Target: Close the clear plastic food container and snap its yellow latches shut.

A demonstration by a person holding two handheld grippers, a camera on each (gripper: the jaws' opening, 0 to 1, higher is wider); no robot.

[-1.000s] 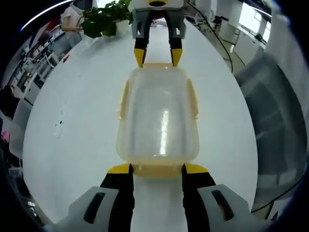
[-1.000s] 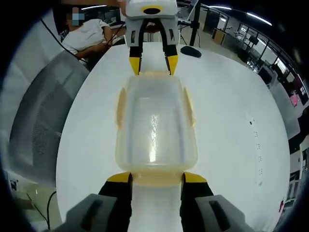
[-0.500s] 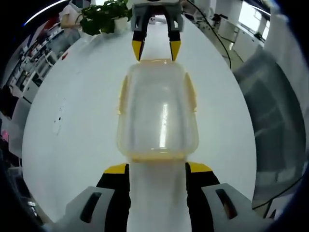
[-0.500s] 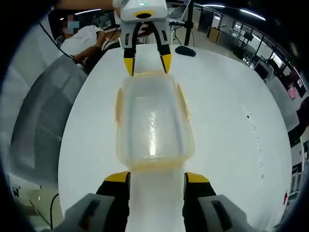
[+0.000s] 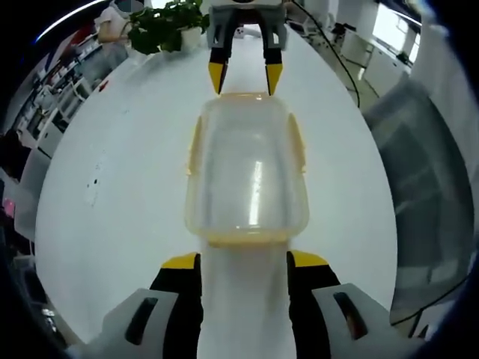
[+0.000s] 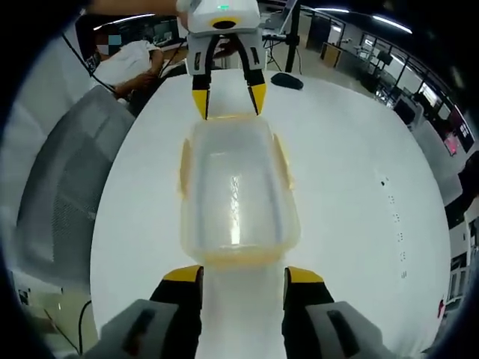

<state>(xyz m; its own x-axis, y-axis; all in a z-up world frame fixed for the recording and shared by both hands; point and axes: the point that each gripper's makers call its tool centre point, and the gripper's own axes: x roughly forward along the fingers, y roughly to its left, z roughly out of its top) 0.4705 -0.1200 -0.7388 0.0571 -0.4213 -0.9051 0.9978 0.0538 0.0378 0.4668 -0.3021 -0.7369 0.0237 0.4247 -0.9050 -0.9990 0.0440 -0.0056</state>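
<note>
Writing: no brand, label or readable text can be made out on the container, the grippers or the table.
Container: the clear plastic food container (image 5: 247,176) sits on the white table (image 5: 112,187), lid on, midway between the two grippers; in the right gripper view it (image 6: 234,191) lies straight ahead at 12 o'clock.
Latches: a yellow latch (image 5: 193,146) shows along the 9 o'clock long side and another (image 5: 299,146) along the 3 o'clock side, both flat against the wall; the near short end has a yellow strip (image 5: 247,238). Whether any are fully snapped is hard to tell through the cloudy plastic.
Left gripper: the left gripper (image 5: 245,262) has its fingers spread wide, holding nothing, tips just short of the near end of the container; in the right gripper view it (image 6: 228,103) faces in from 12 o'clock, tips at the far rim, contact unclear.
Right gripper: the right gripper (image 6: 233,273) likewise has its fingers parted and empty, just behind the near end; in the left gripper view it (image 5: 245,78) stands at the far end.
Cut off: a potted plant (image 5: 161,26) at 11 o'clock is clipped by the edge; a grey mesh chair back (image 5: 423,172) at 3 o'clock is partly out of view.
Background: a person in a white top (image 6: 131,56) sits at 11 o'clock; a dark object (image 6: 288,80) on the table beyond is too small to identify.
</note>
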